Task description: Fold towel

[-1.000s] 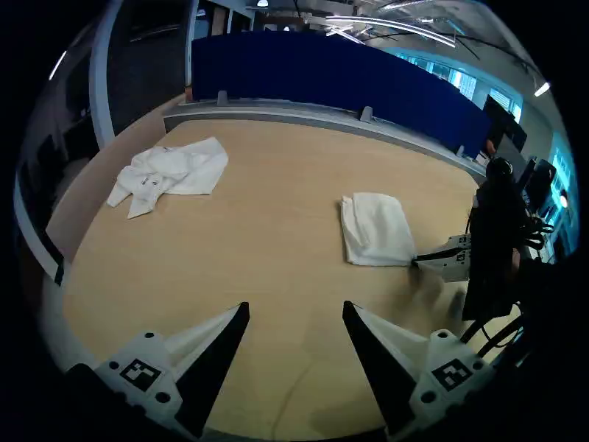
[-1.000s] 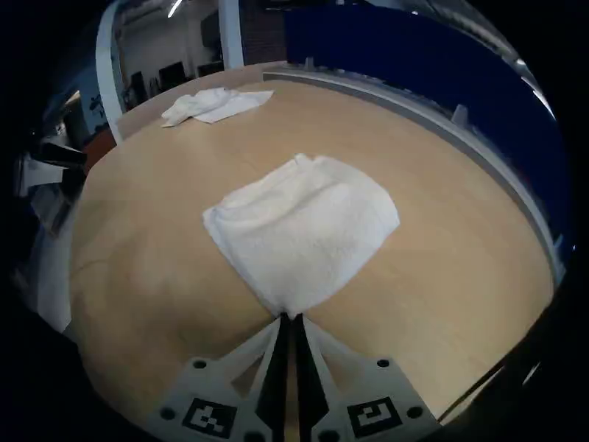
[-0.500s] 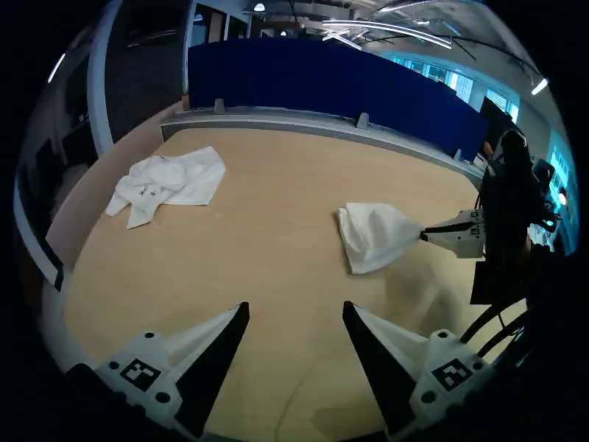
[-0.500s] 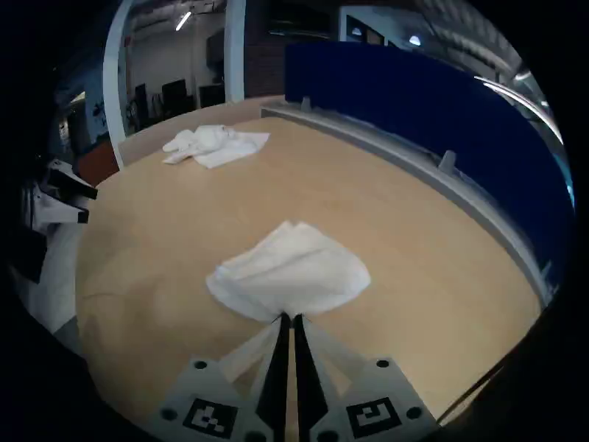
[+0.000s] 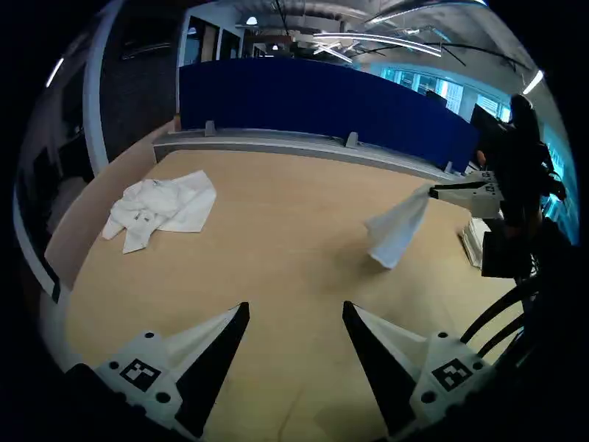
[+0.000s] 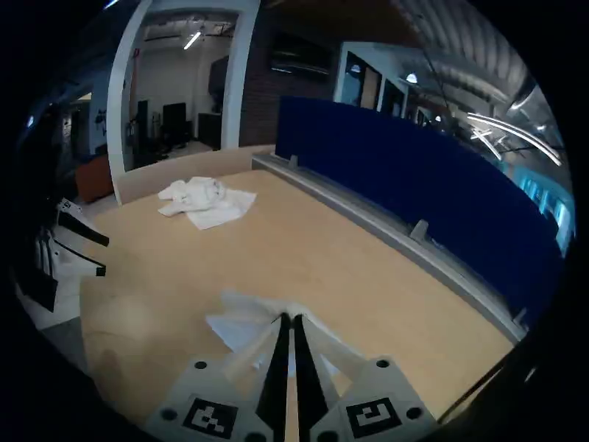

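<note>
Two fingers of my left claw stand wide apart, holding nothing, above the table. Off to the right, my right claw dangles the towel, seemingly clear of the wood. In the right gripper view, that claw's fingers are pinched tight on the bunched towel; a crumpled cloth lies well apart.

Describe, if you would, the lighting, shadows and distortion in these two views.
Left gripper view: the fisheye bows the blue partition and the table edge; ceiling strip lights glare; the hanging towel casts only a faint, soft shadow. Right gripper view: soft, even light on the table; the right tongs loom large and sharp.
</note>
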`<state>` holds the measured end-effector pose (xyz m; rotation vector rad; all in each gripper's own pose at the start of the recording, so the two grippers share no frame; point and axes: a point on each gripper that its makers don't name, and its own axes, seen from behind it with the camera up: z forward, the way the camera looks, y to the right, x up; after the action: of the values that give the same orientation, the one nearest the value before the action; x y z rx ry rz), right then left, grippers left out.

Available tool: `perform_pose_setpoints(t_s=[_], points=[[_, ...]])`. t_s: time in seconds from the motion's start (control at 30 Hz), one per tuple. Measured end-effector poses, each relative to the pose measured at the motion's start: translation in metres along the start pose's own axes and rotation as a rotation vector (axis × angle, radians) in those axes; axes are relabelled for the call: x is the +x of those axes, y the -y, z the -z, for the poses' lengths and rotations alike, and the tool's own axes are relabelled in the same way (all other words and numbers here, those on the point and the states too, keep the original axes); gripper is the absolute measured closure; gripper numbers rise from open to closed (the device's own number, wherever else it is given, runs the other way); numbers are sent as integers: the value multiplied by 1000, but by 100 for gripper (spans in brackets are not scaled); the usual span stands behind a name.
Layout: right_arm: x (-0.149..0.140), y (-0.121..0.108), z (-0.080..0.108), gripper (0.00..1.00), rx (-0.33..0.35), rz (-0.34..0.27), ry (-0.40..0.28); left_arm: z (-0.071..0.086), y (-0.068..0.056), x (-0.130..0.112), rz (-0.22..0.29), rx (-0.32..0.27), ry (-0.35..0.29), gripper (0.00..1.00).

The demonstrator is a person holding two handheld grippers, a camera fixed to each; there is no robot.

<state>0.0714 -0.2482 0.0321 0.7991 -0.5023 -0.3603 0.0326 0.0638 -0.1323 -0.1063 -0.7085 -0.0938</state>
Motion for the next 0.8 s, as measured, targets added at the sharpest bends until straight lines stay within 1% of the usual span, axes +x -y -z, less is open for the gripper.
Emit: perform_pose_setpoints(t_s=[0.2,0.47,0.67,0.8], points=[[3,-18,18,95,-35,-4,-6,2,-6,5,-6,-12,-14,6],[0,-42,39,96,-61,-26,-5,3,-15,8,-12,-28,-21,6],[-5,-69,56,95,-83,-54,-9,4,-21,7,-16,-33,-19,6],[-9,-92,70,96,-106,-65,-7,4,-22,7,-17,-31,-18,6]])
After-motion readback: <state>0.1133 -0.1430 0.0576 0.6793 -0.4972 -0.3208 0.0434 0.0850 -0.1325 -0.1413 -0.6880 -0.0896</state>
